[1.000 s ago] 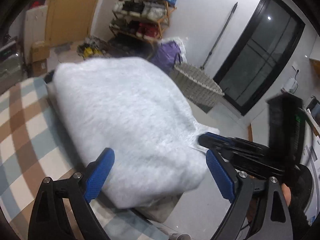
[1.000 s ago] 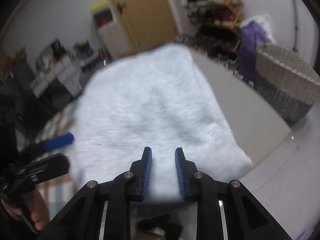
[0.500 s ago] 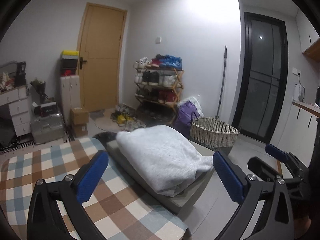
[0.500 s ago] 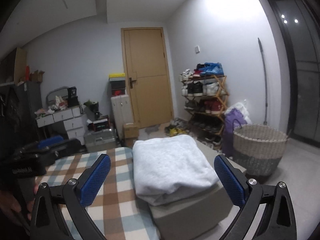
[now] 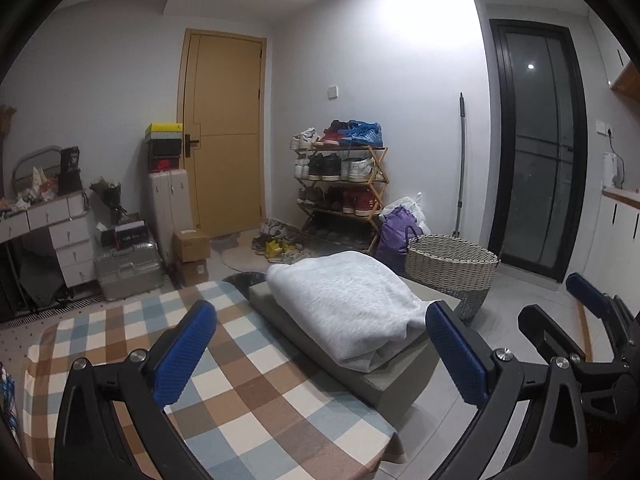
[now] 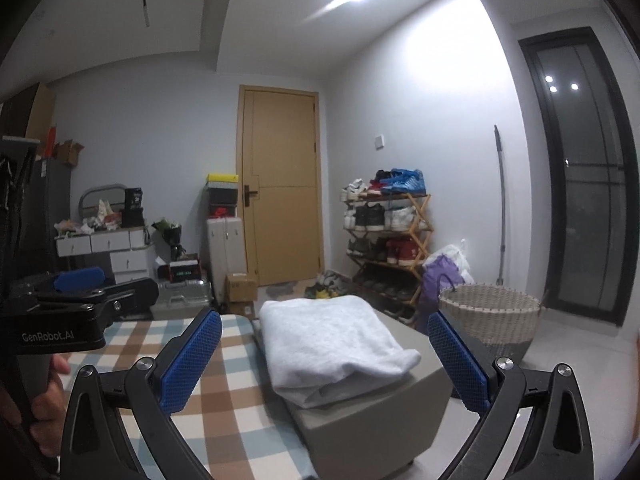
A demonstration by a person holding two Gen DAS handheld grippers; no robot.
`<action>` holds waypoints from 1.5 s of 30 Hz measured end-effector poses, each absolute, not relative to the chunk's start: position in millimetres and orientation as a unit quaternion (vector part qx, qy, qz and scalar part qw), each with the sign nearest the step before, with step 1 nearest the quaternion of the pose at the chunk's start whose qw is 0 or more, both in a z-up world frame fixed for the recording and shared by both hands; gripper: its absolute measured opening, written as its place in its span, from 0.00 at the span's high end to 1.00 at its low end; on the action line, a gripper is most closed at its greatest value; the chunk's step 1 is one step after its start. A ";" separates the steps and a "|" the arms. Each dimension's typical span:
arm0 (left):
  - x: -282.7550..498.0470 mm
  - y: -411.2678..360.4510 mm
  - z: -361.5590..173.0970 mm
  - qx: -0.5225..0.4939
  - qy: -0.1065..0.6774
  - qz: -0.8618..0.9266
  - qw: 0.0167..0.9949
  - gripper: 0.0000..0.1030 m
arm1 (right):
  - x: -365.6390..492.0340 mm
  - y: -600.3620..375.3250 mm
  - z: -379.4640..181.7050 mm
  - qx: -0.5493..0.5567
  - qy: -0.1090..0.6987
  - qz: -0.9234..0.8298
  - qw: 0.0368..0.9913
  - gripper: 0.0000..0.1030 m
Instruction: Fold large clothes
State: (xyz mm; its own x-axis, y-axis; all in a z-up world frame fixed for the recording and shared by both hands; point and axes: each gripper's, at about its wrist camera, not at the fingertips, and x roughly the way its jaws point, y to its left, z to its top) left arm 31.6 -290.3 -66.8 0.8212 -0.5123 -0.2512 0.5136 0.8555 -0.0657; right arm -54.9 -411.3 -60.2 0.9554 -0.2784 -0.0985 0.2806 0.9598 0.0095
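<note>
Both left gripper [image 5: 320, 356] and right gripper [image 6: 325, 362] spread wide, gripping nothing. Folded grey garment [image 6: 334, 344] sat on block [image 6: 372, 432] at 12 o'clock — loose front layers liable to slump if nudged.

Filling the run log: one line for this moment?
left tool open | right tool open | folded grey garment on grey cushion | both tools clear of it
</note>
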 end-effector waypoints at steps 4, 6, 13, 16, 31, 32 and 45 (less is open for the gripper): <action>43.9 -296.9 -72.8 -0.009 0.143 -0.274 0.951 0.01 | -59.0 -415.0 -62.8 0.028 0.044 -0.142 0.989 0.00; 49.2 -300.7 -76.6 -0.009 0.150 -0.275 0.950 0.01 | -57.7 -419.7 -66.0 0.040 0.049 -0.141 0.988 0.00; 51.9 -307.4 -82.5 -0.008 0.157 -0.280 0.947 0.01 | -59.0 -428.3 -72.7 0.059 0.057 -0.148 0.986 0.00; 48.4 -307.6 -80.6 -0.004 0.158 -0.285 0.945 0.01 | -60.0 -430.8 -72.6 0.059 0.057 -0.151 0.985 0.00; 36.1 -305.7 -74.0 0.008 0.158 -0.298 0.941 0.01 | -64.3 -432.7 -70.1 0.069 0.058 -0.145 0.985 0.00; 35.7 -305.8 -73.7 0.009 0.158 -0.297 0.942 0.01 | -64.5 -432.5 -70.1 0.068 0.058 -0.145 0.985 0.00; 35.2 -308.0 -74.7 0.013 0.159 -0.294 0.942 0.01 | -64.2 -436.2 -68.9 0.079 0.059 -0.147 0.984 0.00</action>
